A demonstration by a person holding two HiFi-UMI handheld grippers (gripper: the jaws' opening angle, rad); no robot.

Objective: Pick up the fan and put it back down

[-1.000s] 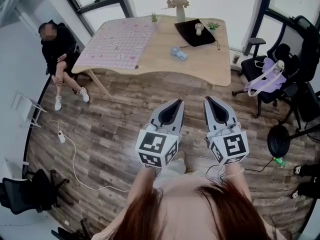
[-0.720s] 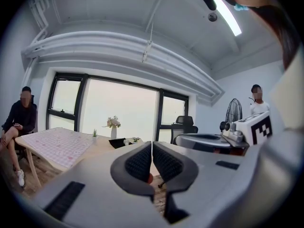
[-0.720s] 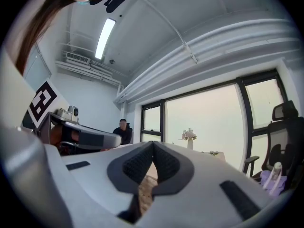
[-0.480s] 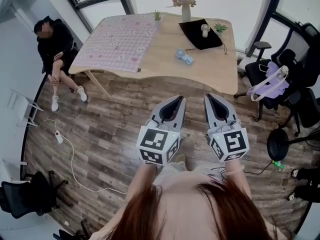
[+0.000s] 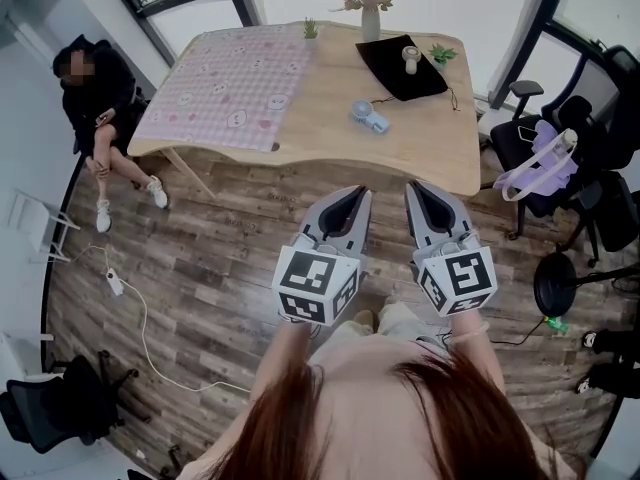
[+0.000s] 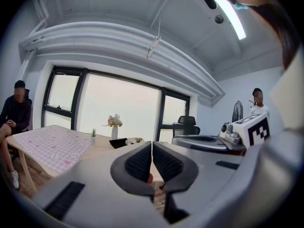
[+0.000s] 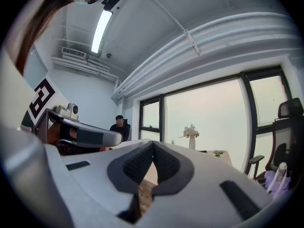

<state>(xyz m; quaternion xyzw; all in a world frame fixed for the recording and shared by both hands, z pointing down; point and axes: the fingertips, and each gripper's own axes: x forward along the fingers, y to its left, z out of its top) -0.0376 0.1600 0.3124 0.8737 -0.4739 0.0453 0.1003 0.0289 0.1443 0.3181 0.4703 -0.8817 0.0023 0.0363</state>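
Note:
A small light-blue fan (image 5: 368, 116) lies on the wooden table (image 5: 420, 138), just right of the pink checked cloth (image 5: 235, 78). Both grippers hover side by side over the floor, short of the table's near edge and pointing at it. In the head view my left gripper (image 5: 362, 192) is shut with nothing in it, and my right gripper (image 5: 413, 185) is shut and empty too. The left gripper view shows its pads (image 6: 141, 161) pressed together, and the right gripper view shows the same for its pads (image 7: 140, 163). Neither gripper view shows the fan.
A black mat (image 5: 402, 66) with a small white object, a vase of flowers (image 5: 370, 8) and small plants stand at the table's far end. A person (image 5: 95, 98) sits at the left. Office chairs (image 5: 560, 158) and a black floor fan (image 5: 556, 283) stand at the right. A cable (image 5: 140, 318) trails across the floor.
Both grippers have moved forward together toward the table, which now sits closer and lower in the head view. Their jaws have stayed shut.

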